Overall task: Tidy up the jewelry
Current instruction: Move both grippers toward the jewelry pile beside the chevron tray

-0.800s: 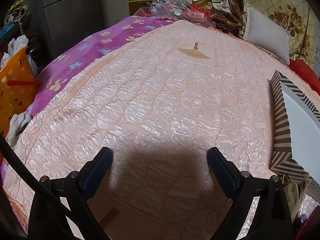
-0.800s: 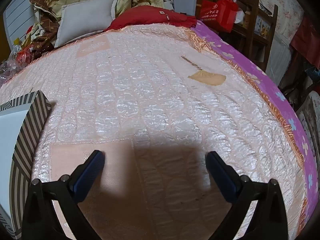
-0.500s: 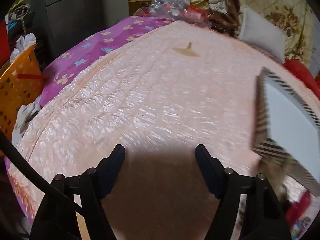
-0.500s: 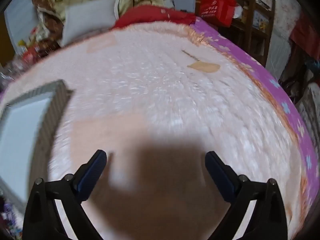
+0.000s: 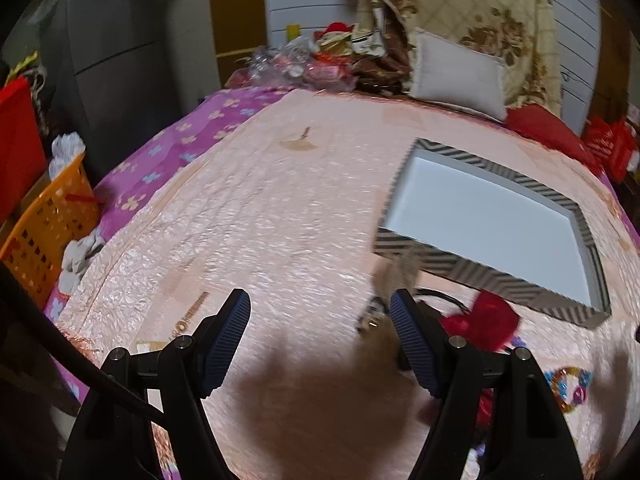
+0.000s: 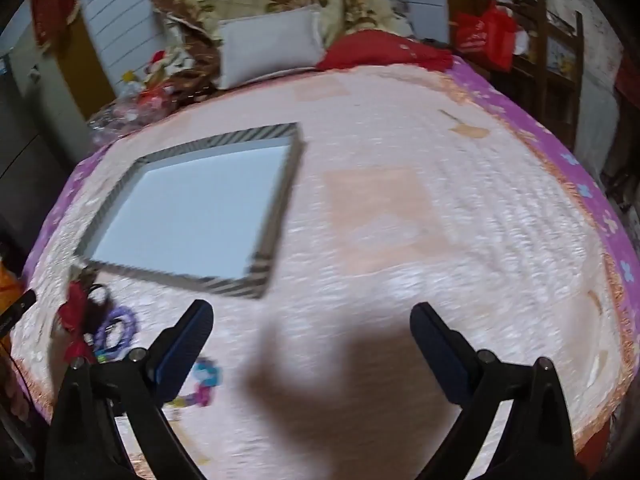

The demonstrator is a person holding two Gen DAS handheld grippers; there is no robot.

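- Two grippers hang over the pink quilt point(image 5: 256, 216), both with jaws spread wide and nothing between them.
- Left gripper point(image 5: 320, 344) is above the near edge of the bed; a blurred heap of jewelry lies just right of its right finger: a red fabric piece point(image 5: 480, 322), a dark cord point(image 5: 440, 298) and a colourful beaded bracelet point(image 5: 568, 384).
- Right gripper point(image 6: 312, 344) has the same heap off to its left: a purple ring point(image 6: 118, 328) and a pale blue bracelet point(image 6: 206, 372) beside its left finger.
- Beyond the heap sits the striped tray point(image 5: 480, 262) point(image 6: 272, 216), its white floor bare.
- An orange basket point(image 5: 44, 232) stands beside the bed.
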